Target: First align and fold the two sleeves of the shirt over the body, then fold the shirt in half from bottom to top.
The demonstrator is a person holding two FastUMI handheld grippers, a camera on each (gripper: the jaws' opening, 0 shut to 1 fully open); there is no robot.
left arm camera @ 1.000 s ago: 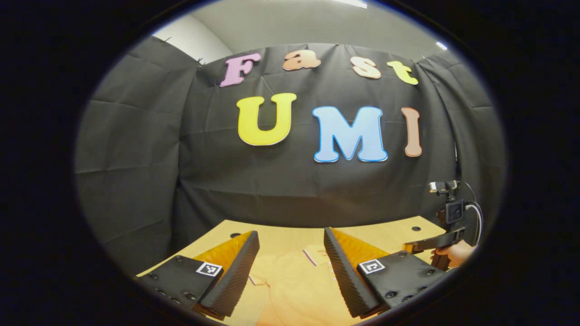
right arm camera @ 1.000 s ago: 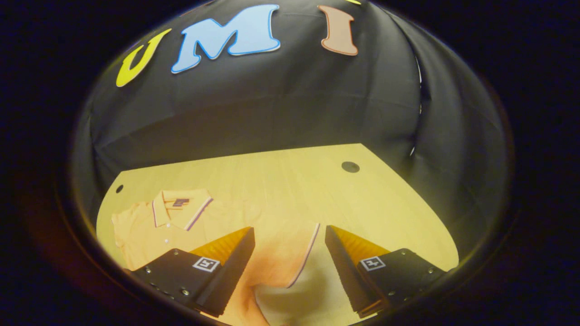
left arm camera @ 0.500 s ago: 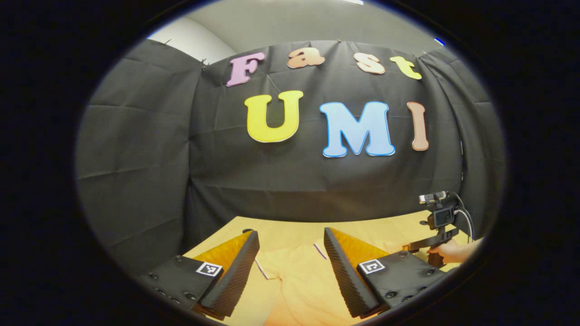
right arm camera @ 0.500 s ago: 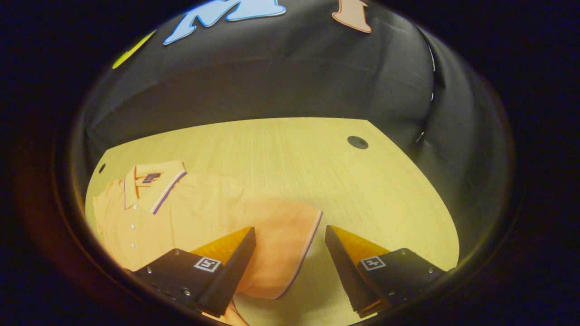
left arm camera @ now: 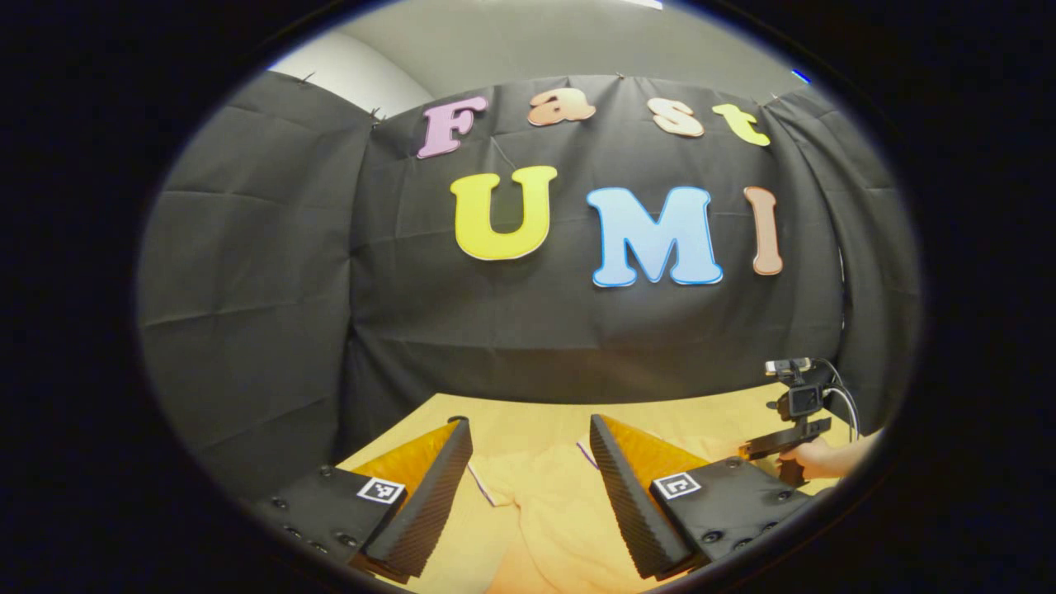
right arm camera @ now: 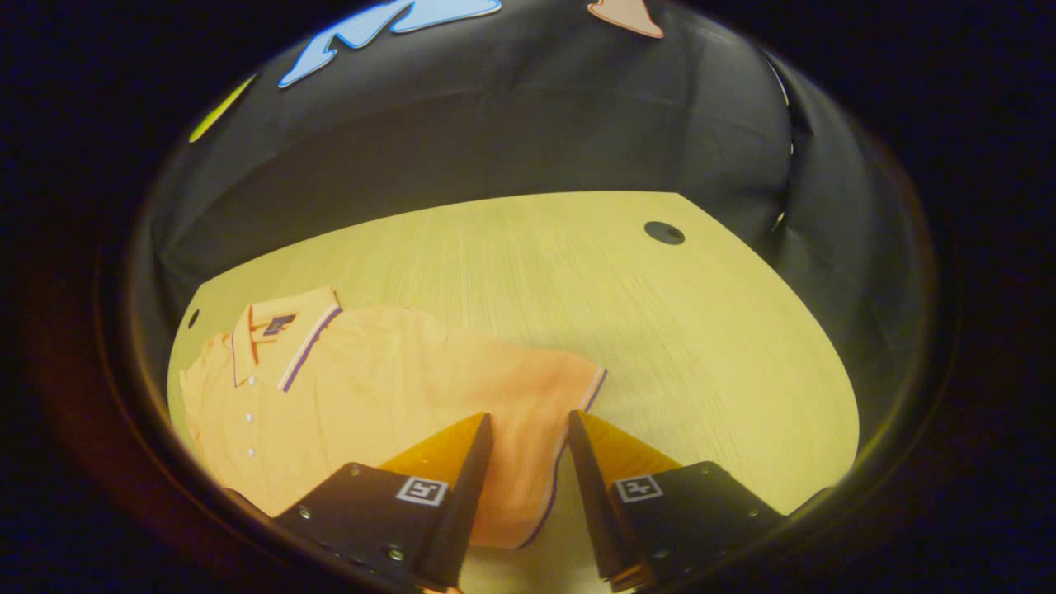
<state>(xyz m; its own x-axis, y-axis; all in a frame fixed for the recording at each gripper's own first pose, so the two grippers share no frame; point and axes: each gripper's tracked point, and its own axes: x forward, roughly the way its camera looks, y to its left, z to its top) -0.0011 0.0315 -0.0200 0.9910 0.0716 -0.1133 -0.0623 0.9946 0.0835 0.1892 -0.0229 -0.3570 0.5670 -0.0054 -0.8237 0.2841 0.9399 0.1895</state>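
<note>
An orange polo shirt (right arm camera: pixel 388 396) lies flat on the wooden table (right arm camera: pixel 660 330), its collar (right arm camera: pixel 280 338) to the left. Its sleeve (right arm camera: pixel 536 404), edged with a striped cuff, reaches between the fingers of my right gripper (right arm camera: pixel 528 462). Those fingers stand partly closed around the sleeve, with a gap still between them and the cloth. My left gripper (left arm camera: pixel 528 487) hovers open over another part of the shirt (left arm camera: pixel 553 511), where a striped cuff edge (left arm camera: pixel 481 487) shows by its left finger. Far right in the left gripper view is the other gripper (left arm camera: pixel 792 421), held by a hand (left arm camera: pixel 817 458).
The table has a dark round hole (right arm camera: pixel 664 233) near its far right corner and another (right arm camera: pixel 193 318) at the far left by the collar. Black cloth walls close the booth behind and beside the table. Bare wood stretches right of the sleeve.
My right gripper's fingers have drawn closer together, with the sleeve between them, and the view has tipped further down onto the shirt. The left gripper has shifted only slightly, still open.
</note>
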